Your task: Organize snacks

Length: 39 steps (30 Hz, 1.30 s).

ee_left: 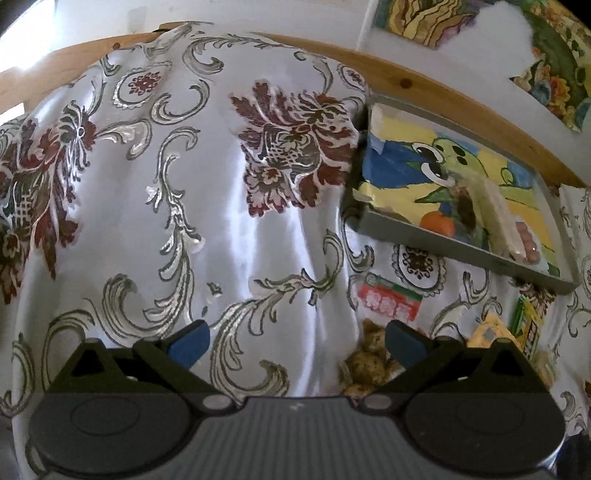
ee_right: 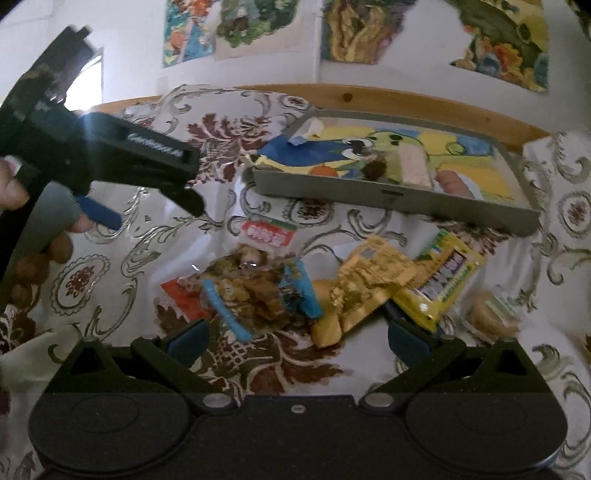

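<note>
A pile of snack packets lies on the flowered tablecloth: a clear bag of brown cookies (ee_right: 255, 284), a gold wrapper (ee_right: 365, 291), a yellow packet (ee_right: 443, 284), a red-and-green packet (ee_right: 267, 232) and a round wafer pack (ee_right: 491, 314). A grey tray (ee_right: 388, 197) with a painted parrot bottom holds an orange (ee_right: 323, 171), a pale bar and other snacks. My right gripper (ee_right: 295, 339) is open above the pile's near edge. My left gripper (ee_left: 297, 341) is open over bare cloth, left of the cookies (ee_left: 369, 362) and the tray (ee_left: 461, 254); it also shows in the right wrist view (ee_right: 147, 210).
A wooden rail (ee_right: 369, 96) runs along the table's far edge against a white wall with paintings (ee_right: 362, 29). The cloth (ee_left: 184, 184) spreads left of the tray. Small brown balls (ee_right: 37, 266) lie at the left edge.
</note>
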Tool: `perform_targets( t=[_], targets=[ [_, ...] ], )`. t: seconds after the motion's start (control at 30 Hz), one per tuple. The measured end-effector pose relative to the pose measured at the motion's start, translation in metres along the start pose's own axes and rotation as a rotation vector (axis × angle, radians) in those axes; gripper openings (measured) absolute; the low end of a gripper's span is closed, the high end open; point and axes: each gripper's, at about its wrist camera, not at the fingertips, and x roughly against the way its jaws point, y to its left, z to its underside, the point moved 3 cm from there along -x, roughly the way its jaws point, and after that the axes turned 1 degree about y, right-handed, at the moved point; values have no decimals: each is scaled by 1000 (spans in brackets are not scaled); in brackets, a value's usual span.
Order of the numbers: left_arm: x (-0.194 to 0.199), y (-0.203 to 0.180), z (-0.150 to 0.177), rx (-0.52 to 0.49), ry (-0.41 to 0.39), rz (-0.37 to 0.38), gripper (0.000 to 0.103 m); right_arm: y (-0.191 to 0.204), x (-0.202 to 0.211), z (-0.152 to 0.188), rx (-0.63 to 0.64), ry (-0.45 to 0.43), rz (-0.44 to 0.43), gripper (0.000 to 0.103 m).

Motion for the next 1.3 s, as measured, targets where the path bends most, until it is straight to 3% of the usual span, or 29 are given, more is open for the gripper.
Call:
perform_targets(
  t=[0.2, 0.6, 0.93, 1.3],
  targets=[
    [-3, 10, 3, -11, 1, 35, 103, 6, -10, -5, 71, 15, -54, 102],
    [-2, 10, 25, -95, -28, 115, 103, -32, -13, -19, 60, 6, -21, 102],
    [6, -25, 54, -297, -68, 171, 102, -61, -2, -32, 22, -49, 6, 102],
    [1, -60, 66, -370, -47, 232, 102, -76, 1, -37, -84, -53, -30, 102]
  ],
)
